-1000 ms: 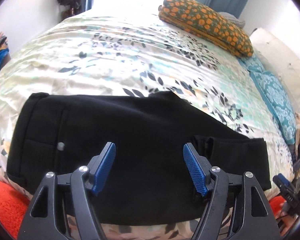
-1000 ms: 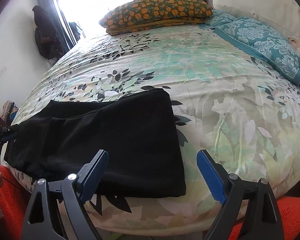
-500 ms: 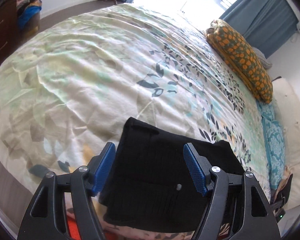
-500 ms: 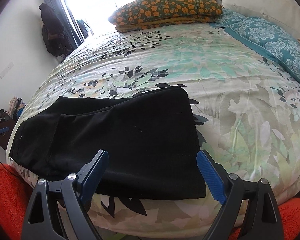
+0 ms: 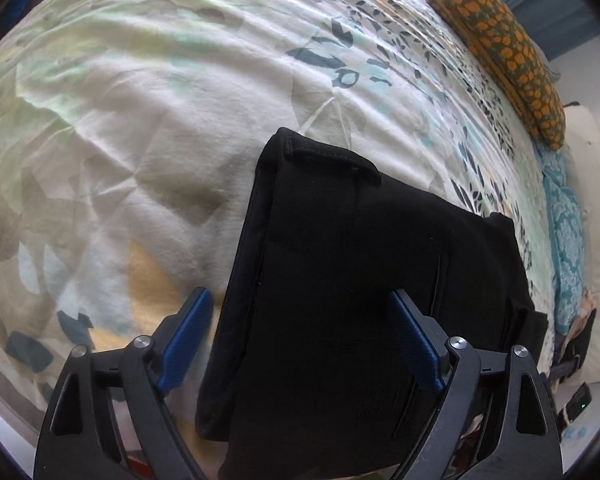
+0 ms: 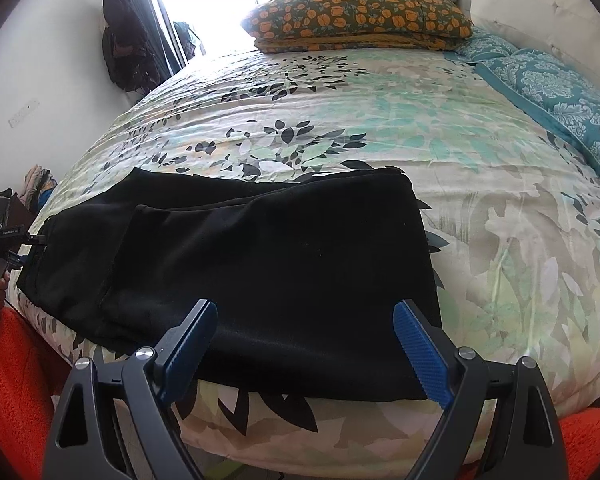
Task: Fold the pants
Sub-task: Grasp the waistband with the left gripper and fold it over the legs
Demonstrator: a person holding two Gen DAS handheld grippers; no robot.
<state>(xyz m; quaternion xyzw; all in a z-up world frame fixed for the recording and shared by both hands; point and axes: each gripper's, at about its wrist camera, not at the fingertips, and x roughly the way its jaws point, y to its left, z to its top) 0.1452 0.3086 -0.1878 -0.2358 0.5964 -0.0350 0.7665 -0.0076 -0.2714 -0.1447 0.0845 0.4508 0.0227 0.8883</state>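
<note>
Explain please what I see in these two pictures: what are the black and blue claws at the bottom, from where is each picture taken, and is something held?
The claws are two hand-held grippers, one in each of a person's hands; there is no robot arm. Each carries a camera looking along its fingers, so each picture shows its own gripper at the bottom. The left gripper hangs over one end of the black pants, its jaws opening, with the cloth's edge seen between them but not pinched. The right gripper is open above the other end and holds nothing. The pants lie partly folded on the flowered bed cover, near the bed's edge. Pillows lie at the far end.
</note>
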